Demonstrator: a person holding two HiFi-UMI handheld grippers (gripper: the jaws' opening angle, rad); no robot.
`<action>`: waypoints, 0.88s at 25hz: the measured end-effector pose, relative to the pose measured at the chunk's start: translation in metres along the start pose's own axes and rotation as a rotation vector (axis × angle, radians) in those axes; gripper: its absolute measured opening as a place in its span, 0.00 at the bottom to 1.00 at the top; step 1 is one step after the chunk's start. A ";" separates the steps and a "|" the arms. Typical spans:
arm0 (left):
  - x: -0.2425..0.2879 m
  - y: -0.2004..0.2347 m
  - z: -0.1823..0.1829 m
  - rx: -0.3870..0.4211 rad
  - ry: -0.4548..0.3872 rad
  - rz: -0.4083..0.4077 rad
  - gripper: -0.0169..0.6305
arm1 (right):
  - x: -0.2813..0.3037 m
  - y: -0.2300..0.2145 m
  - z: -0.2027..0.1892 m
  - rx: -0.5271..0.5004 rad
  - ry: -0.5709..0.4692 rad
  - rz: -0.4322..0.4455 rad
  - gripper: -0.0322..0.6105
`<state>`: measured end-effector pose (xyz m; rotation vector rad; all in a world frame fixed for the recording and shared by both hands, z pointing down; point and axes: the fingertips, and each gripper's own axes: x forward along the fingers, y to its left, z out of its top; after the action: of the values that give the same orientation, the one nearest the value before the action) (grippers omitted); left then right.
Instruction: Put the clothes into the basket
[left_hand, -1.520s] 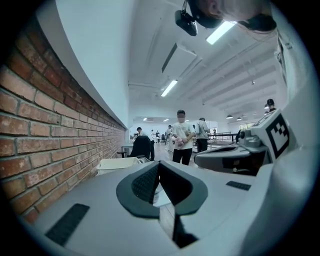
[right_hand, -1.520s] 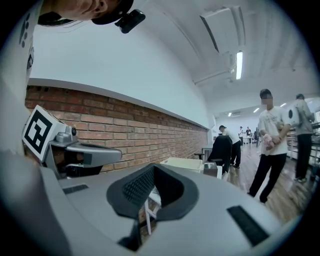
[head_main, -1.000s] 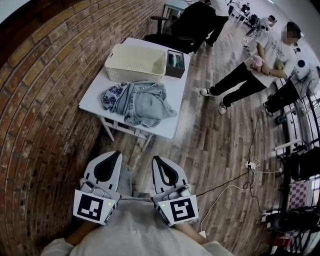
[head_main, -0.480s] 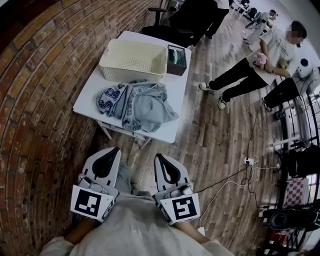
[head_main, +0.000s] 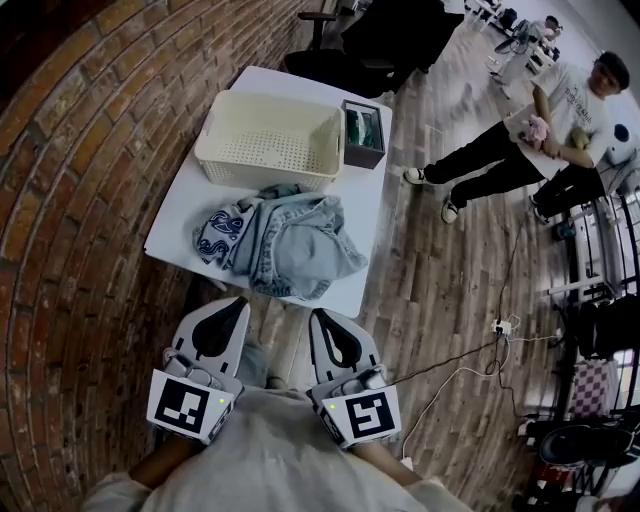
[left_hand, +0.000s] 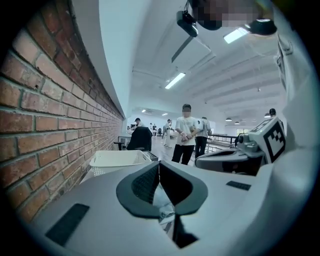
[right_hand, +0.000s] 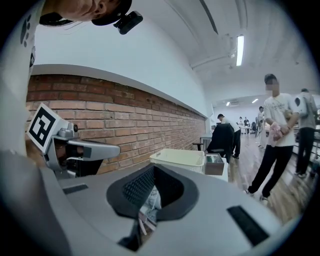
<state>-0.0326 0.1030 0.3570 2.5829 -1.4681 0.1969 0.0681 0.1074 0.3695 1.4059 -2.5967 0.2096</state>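
Note:
A pile of clothes (head_main: 287, 243), pale blue denim with a patterned piece at its left, lies on the near half of a small white table (head_main: 365, 215). Behind it stands an empty cream basket (head_main: 270, 140), which also shows in the left gripper view (left_hand: 117, 159) and the right gripper view (right_hand: 182, 159). My left gripper (head_main: 230, 306) and right gripper (head_main: 321, 321) are side by side just short of the table's near edge. Both are shut with nothing in them. A bit of the clothes (right_hand: 149, 200) shows below the right jaws.
A brick wall (head_main: 70, 200) runs along the table's left side. A dark box (head_main: 362, 135) stands right of the basket, with a black office chair (head_main: 370, 50) behind the table. People (head_main: 530, 135) stand on the wooden floor to the right, where cables (head_main: 500, 330) lie.
The table and clothes have come nearer in the head view. Both grippers stay side by side and shut, now close to the table's near edge.

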 end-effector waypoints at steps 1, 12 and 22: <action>0.005 0.005 0.000 0.000 0.007 -0.005 0.04 | 0.007 0.000 0.001 -0.001 -0.001 0.005 0.06; 0.048 0.037 0.005 -0.017 0.048 -0.088 0.04 | 0.047 -0.017 0.008 0.012 0.043 -0.047 0.06; 0.075 0.062 -0.009 -0.035 0.122 -0.156 0.04 | 0.072 -0.033 0.002 0.052 0.074 -0.116 0.06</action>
<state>-0.0481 0.0112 0.3850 2.5922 -1.2133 0.2995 0.0567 0.0306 0.3849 1.5303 -2.4588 0.3078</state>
